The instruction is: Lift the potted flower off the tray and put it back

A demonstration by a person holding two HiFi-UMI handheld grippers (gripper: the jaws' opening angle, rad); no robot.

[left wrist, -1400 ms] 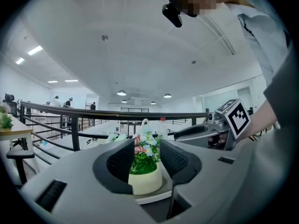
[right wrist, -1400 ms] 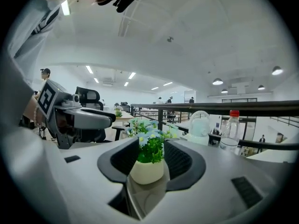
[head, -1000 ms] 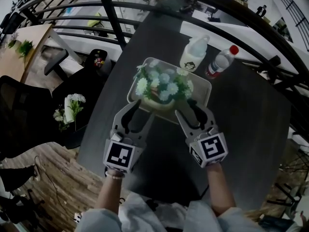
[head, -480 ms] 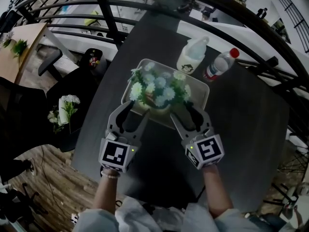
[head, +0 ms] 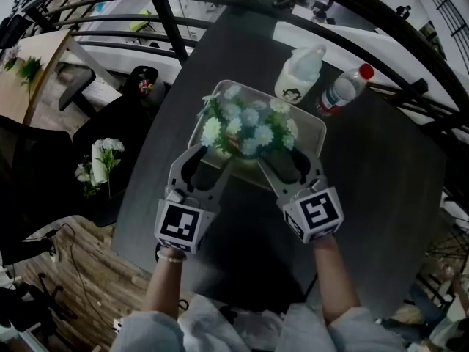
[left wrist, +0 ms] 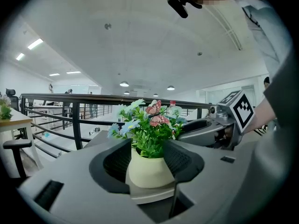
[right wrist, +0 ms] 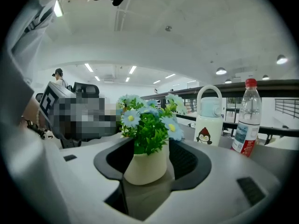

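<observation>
Tabletop (head: 381, 189) dark, beside black railing (head: 167, 20)

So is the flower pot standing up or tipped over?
Standing up. The flower pot sits flat on the tray, flowers pointing up.

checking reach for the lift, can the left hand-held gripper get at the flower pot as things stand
Probably yes: the left hand-held gripper has just been opening its jaws, which stand apart either side of the flower pot, nothing else between.
</observation>
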